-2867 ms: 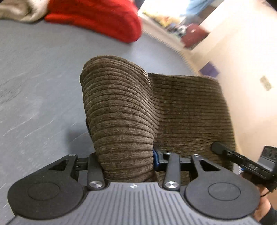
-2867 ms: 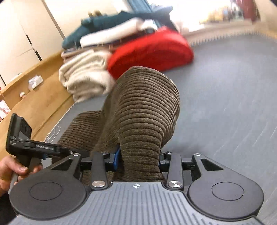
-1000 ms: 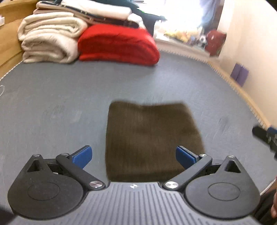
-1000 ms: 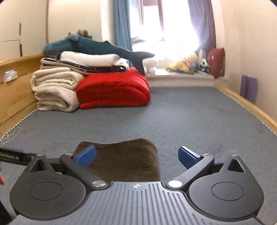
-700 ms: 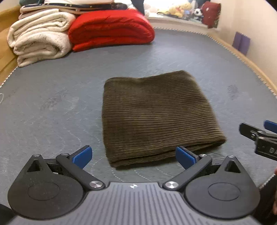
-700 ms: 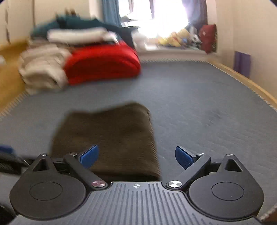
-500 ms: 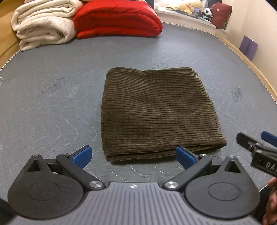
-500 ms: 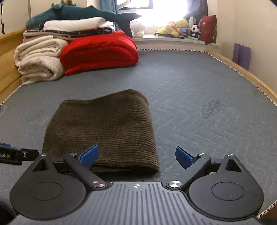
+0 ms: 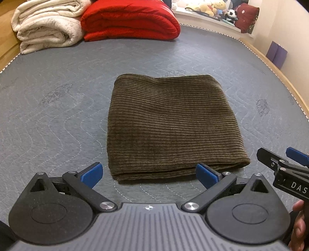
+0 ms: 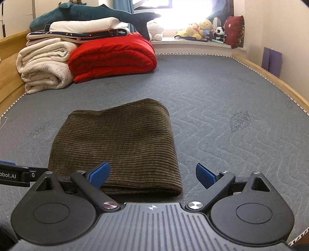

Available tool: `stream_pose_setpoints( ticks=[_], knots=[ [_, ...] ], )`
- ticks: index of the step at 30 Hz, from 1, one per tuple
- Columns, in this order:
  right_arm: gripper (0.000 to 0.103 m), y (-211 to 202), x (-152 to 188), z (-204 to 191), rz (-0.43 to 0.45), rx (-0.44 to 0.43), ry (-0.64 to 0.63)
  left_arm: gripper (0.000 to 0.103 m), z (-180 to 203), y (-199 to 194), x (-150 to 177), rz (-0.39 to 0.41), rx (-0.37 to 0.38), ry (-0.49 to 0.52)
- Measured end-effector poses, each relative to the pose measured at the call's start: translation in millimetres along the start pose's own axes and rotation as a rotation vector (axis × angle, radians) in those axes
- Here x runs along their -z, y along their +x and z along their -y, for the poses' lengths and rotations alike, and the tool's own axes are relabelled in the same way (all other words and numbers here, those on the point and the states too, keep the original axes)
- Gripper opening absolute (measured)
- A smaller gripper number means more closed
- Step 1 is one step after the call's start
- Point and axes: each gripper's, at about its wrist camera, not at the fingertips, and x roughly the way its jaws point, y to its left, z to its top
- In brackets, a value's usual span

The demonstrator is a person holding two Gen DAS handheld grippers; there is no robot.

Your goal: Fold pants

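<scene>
The brown corduroy pants [image 9: 170,125] lie folded into a flat rectangle on the grey quilted mattress [image 9: 58,119]; they also show in the right wrist view [image 10: 119,142]. My left gripper [image 9: 148,172] is open and empty, held just short of the near edge of the pants. My right gripper [image 10: 152,173] is open and empty, over the near right corner of the pants. The right gripper's fingers [image 9: 270,156] show at the right edge of the left wrist view.
A folded red quilt [image 10: 114,56] and rolled cream blankets [image 10: 42,63] sit at the far left of the mattress [image 10: 222,108], with a teal plush shark [image 10: 92,13] on top. A wooden bed rail [image 10: 270,77] runs along the right. Plush toys [image 10: 199,29] line the windowsill.
Both grippers, earlier shut on a fold of the pants, have let go and opened. Both have drawn back and up; the pants now lie flat and folded.
</scene>
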Motion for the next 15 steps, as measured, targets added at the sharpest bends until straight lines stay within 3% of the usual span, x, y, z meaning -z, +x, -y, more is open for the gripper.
stream_pose_setpoints(
  ticks=[15],
  knots=[
    [0.096,2.6,0.9,0.2,-0.006,-0.007,-0.007,0.103,-1.6,0.8,-1.1,-0.006,-0.002,-0.002]
  ],
)
